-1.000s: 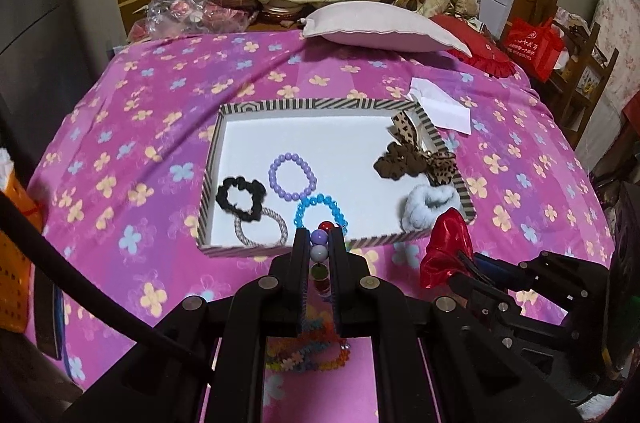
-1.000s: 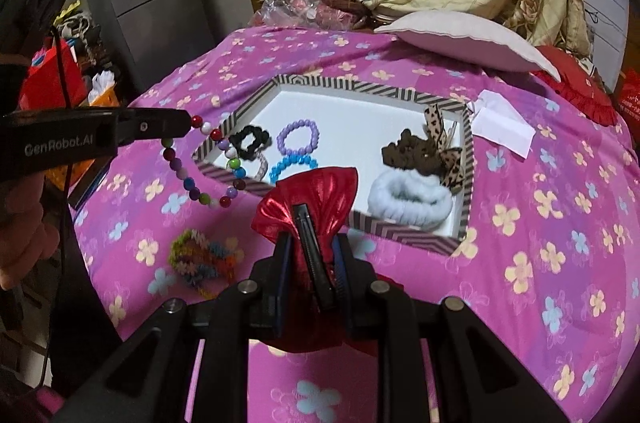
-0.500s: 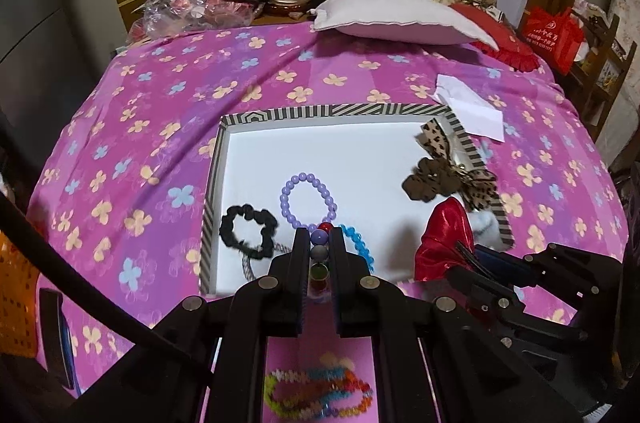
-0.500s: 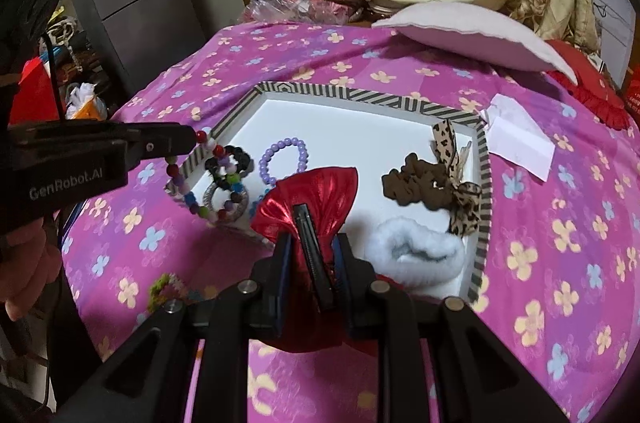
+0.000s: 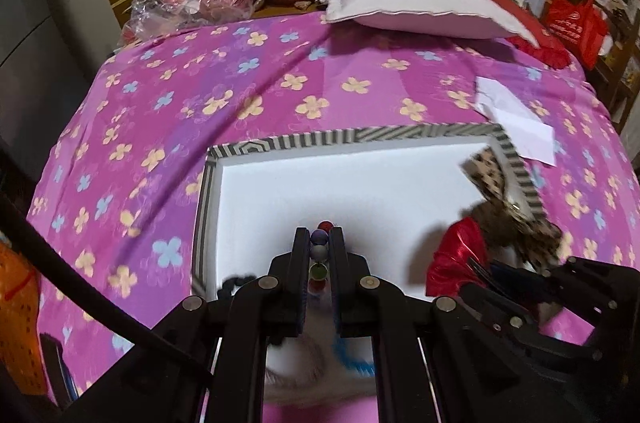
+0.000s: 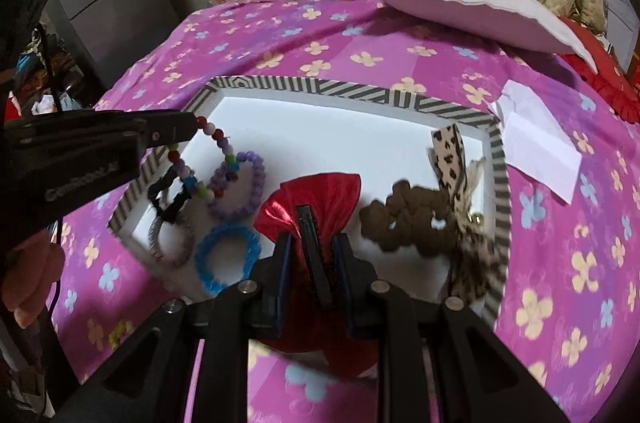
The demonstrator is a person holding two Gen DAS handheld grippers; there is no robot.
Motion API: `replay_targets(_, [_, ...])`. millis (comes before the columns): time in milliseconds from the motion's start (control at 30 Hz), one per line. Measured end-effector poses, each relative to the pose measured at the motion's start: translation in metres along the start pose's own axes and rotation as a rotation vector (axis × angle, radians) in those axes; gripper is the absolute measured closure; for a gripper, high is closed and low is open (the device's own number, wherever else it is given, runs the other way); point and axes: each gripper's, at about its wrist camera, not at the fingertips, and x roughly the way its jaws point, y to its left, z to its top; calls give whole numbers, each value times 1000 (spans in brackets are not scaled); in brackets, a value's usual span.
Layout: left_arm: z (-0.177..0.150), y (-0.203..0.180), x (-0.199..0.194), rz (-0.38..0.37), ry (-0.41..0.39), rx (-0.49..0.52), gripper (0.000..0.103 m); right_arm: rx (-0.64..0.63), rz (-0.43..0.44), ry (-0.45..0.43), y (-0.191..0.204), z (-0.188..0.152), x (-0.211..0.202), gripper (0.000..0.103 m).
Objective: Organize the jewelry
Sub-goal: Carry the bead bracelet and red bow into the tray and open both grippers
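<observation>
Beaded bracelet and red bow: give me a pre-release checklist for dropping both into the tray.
1. Left hand-held gripper grips the multicolour beaded bracelet: ok, beads sit between its fingers.
2. Bracelet hangs over the striped tray: ok, the loop dangles above the purple bracelet and black scrunchie.
3. Right hand-held gripper holds the red bow: ok, shut on its clip.
4. Bow is over the tray floor: cannot tell, it sits near the front rim.
5. Free landing spot: ok, white floor is bare toward the far side.
6. Bracelet clear of tangling: not ok, it overlaps the purple bracelet.
</observation>
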Motion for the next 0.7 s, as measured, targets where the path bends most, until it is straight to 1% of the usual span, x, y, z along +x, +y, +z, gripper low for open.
replay_targets(133, [15,12,26,45,12,-10,82,-2,-22,31,-2,18,20,82])
replay_targets(200, [20,23,38,59,26,-34,82,2,-23,47,-2,25,31,82])
replay_targets(233, [21,31,45,68,37,-61,82,1,-25,56,-2,28,37,82])
replay_targets(333, [19,45,60,80,62,-98,82,2,-39,70,-1,36,53,82])
replay_targets(467, [12,54,72,111,76,-106,82,12,-47,99,-3,37,71,82])
replay_targets(567, [8,59,73,99,78,-132,82,27,-7,79,-4,38,69,80])
replay_targets(600, [8,61,72,91,76,-142,82,39,10,71,-6,38,65,74])
replay_targets(633, [7,62,70,76,75,-152,82,51,17,60,-7,37,61,63])
replay_targets(667, [6,63,69,64,77,-158,79,59,18,52,-9,36,57,59])
replay_targets(700, [6,63,68,52,82,-162,77,67,17,46,-10,34,53,58])
